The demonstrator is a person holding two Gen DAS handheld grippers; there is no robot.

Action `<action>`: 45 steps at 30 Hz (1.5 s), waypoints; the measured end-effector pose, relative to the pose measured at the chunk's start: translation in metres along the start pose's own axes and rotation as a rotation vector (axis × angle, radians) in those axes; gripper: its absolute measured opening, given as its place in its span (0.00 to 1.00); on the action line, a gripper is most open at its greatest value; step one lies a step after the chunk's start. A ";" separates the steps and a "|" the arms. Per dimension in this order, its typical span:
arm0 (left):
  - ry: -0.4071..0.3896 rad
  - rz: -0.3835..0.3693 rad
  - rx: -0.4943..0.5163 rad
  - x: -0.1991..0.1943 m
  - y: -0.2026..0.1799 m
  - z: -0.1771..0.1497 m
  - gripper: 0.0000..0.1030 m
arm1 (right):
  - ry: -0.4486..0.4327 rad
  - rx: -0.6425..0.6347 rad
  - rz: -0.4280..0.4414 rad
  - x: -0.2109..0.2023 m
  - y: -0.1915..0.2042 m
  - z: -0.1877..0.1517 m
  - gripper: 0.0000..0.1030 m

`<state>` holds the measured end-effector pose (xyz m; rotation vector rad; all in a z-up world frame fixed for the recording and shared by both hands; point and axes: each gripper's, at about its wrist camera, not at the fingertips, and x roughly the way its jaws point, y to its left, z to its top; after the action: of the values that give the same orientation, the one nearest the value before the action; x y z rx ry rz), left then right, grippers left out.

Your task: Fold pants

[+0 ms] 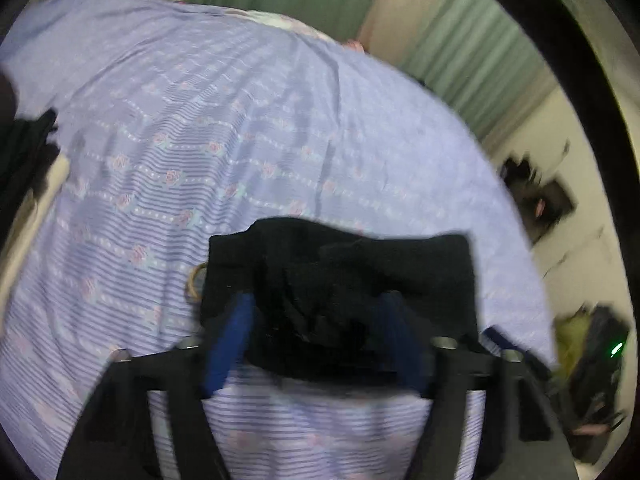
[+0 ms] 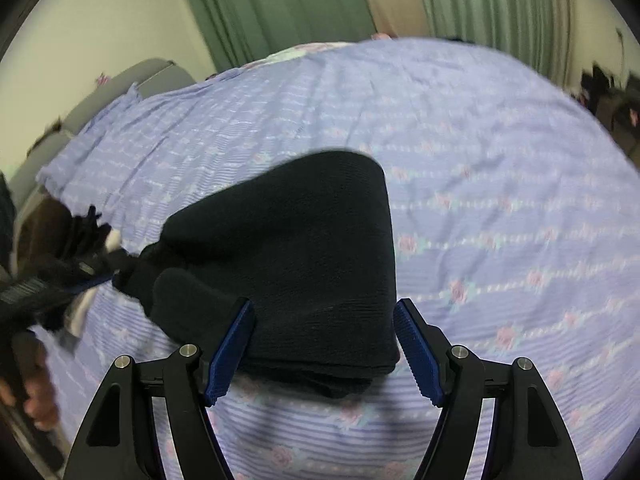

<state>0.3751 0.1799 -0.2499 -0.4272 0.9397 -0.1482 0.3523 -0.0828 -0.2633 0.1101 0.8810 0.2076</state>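
From the left wrist, we see the left gripper (image 1: 320, 320) with its blue pads spread wide, and the black pants (image 1: 340, 276) lying bunched between and just ahead of them. The pads do not seem to press the cloth; the far one is dim against the dark fabric, so we judge rather than know that this is a let-go and not a hold. The bundle rests on the lilac flowered bedsheet (image 1: 200, 120), which stretches away beyond the fingertips, with green curtains (image 1: 472, 60) well behind it. A small ring-like thing shows at the bundle's left edge; we cannot tell what it is.

From the right wrist, the right gripper (image 2: 324, 344) also stands spread, its two pads flanking the near end of the pants (image 2: 304, 248) with a gap on the right side, so nothing is clamped. The cloth here looks smooth and doubled over, tapering away to the upper left towards the other gripper (image 2: 48, 292), held in a hand at the left edge.

We take it both tools straddle the bundle because a fold has been laid down and released.
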 end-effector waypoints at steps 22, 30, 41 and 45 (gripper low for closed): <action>0.128 -0.132 -0.233 0.042 0.001 -0.019 0.24 | 0.044 -0.435 0.253 -0.019 0.045 0.049 0.53; 0.070 -0.178 -0.036 0.022 -0.004 -0.018 0.24 | 0.366 -0.790 0.495 0.062 0.117 0.107 0.54; 0.047 -0.173 -0.076 0.032 0.003 -0.007 0.24 | 0.429 -0.772 0.461 0.082 0.114 0.103 0.18; 0.059 -0.115 -0.091 0.050 0.009 0.003 0.24 | 0.325 -0.734 0.350 0.091 0.109 0.109 0.17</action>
<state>0.4068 0.1734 -0.2896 -0.5641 0.9833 -0.2238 0.4780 0.0430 -0.2435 -0.4691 1.0536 0.8797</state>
